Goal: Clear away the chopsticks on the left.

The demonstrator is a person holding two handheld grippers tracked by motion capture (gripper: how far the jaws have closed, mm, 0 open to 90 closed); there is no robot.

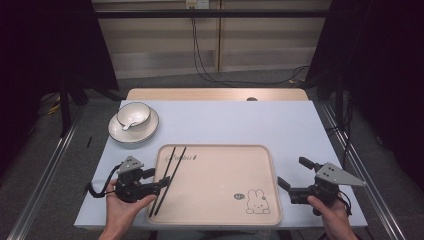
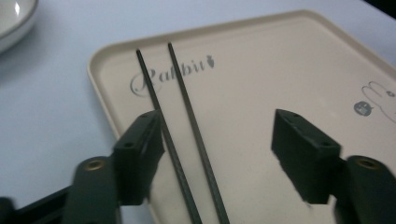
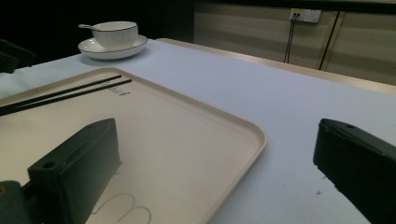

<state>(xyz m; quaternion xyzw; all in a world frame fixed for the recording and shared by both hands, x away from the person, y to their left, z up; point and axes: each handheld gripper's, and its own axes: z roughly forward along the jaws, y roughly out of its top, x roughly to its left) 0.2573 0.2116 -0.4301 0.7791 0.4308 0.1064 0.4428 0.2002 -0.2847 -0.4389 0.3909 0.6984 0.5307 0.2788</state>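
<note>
Chopsticks [image 1: 169,175]: lying side by side along the left part of the beige tray [image 1: 220,210], near ends overhanging its edge.
Left gripper [image 1: 156,180]: jaws gaping wide, straddling both sticks; left jaw is perhaps touching one.
Right gripper [image 1: 295,175]: jaws spread, sitting at the tray's right rim.
Bowl [image 1: 133,114]: resting on a plate [image 1: 120,132], far left.

My count of what sits on the table, kind by kind.
I see one beige tray [image 1: 220,200]; two black chopsticks [image 1: 169,176] lying side by side on its left part; one white bowl [image 1: 133,114]; one white plate [image 1: 116,131] under that bowl; one white spoon [image 1: 128,124] resting in the bowl; I hold two grippers, the left gripper [image 1: 157,180] and the right gripper [image 1: 293,172]; two hands hold them.
</note>
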